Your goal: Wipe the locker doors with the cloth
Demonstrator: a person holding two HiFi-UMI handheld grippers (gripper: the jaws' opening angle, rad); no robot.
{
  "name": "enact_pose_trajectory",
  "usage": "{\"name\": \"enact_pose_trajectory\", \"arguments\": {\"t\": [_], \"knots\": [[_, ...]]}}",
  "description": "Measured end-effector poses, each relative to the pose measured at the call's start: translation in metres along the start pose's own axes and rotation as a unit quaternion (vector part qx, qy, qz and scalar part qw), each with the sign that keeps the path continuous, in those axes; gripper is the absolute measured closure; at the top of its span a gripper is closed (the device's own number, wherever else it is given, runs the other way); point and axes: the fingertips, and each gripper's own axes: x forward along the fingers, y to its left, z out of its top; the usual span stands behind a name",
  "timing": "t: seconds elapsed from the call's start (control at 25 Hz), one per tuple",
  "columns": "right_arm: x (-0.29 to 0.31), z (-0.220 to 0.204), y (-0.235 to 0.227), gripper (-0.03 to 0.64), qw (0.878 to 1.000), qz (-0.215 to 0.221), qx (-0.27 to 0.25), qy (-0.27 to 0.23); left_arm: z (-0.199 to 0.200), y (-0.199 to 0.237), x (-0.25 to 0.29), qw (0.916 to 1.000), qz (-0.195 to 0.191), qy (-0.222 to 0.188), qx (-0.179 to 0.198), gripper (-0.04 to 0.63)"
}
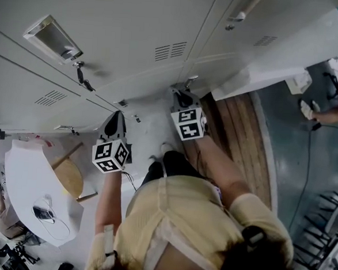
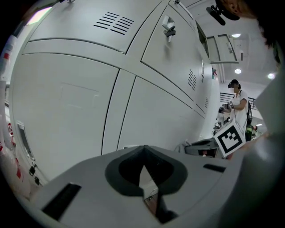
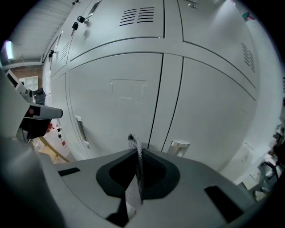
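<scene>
Grey locker doors (image 1: 124,36) fill the upper part of the head view, and both gripper views look straight at them (image 2: 75,102) (image 3: 129,89). My right gripper (image 3: 136,152) is shut on a thin strip of grey woven cloth (image 3: 133,143) that sticks up between its jaws, a short way off the lower doors. In the head view this gripper (image 1: 183,97) is low by the lockers' base, and the cloth is hidden there. My left gripper (image 2: 143,151) is shut with nothing in it, held a little back and to the left (image 1: 115,125).
A white round table (image 1: 33,180) and a wooden stool (image 1: 68,176) stand at the left. A strip of wooden floor (image 1: 238,136) runs on the right. A recessed handle (image 3: 81,129) and a chrome knob (image 3: 178,146) sit on the lower doors. Another person (image 2: 238,104) stands far right.
</scene>
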Motion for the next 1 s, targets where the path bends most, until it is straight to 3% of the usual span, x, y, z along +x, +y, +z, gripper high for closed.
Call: {"name": "enact_pose_trajectory", "arguments": {"t": [0.4,1.0], "knots": [[-0.006,-0.014,0.059,0.603,0.997,0.073,-0.026,0.015,-0.013,0.012,-0.018,0.9996,0.015,0.001,-0.022,0.594],[0.030,-0.002,0.171,0.603,0.979,0.190,-0.076,-0.005,-0.038,0.054,-0.060,0.9939,0.099,-0.006,-0.049,0.594]]}}
